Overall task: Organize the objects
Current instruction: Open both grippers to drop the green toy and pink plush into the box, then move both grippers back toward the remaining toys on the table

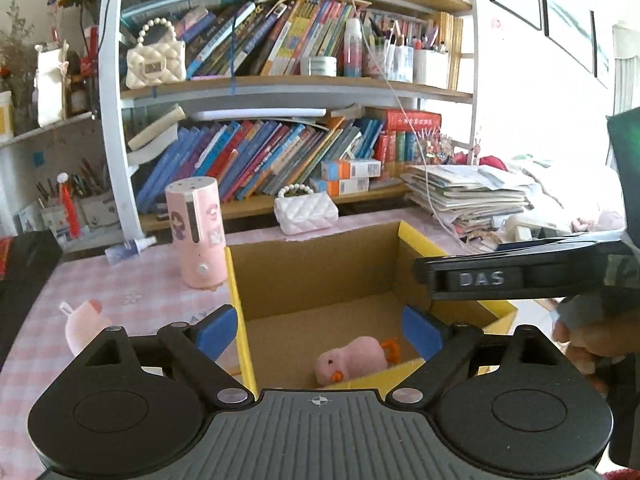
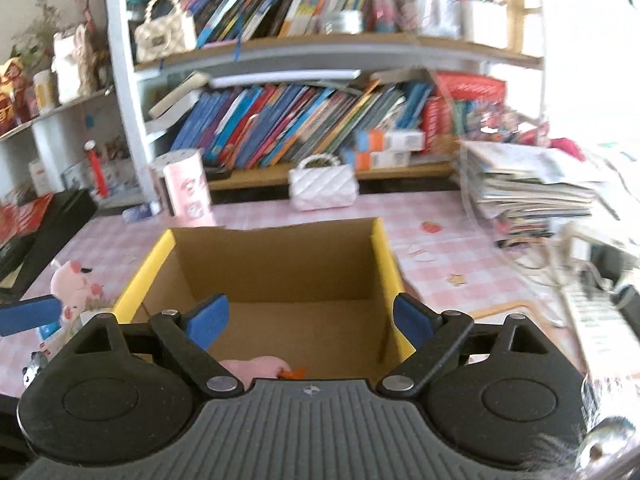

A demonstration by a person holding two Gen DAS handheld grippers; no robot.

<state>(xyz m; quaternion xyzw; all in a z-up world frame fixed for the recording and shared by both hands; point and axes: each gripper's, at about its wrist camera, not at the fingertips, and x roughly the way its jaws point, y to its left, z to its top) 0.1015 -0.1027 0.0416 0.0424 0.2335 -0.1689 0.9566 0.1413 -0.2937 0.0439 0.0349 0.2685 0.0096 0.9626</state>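
Note:
A cardboard box (image 1: 312,272) with yellow edges stands open on the pink checked table. A pink duck plush (image 1: 352,358) with orange feet lies on the box floor, near its front wall. My left gripper (image 1: 320,330) hangs open above the duck, its blue pads apart and empty. In the right wrist view my right gripper (image 2: 311,320) is open over the same box (image 2: 276,264), with nothing between its pads. Only the duck's back (image 2: 256,366) shows below it. A pink pig plush (image 2: 74,284) sits on the table left of the box.
A pink cylinder (image 1: 198,236) and a white quilted purse (image 1: 306,208) stand behind the box, in front of a full bookshelf (image 1: 280,88). A paper stack (image 1: 468,196) lies at the right. The other gripper's black body (image 1: 500,276) and a hand (image 1: 580,336) reach over the box's right edge.

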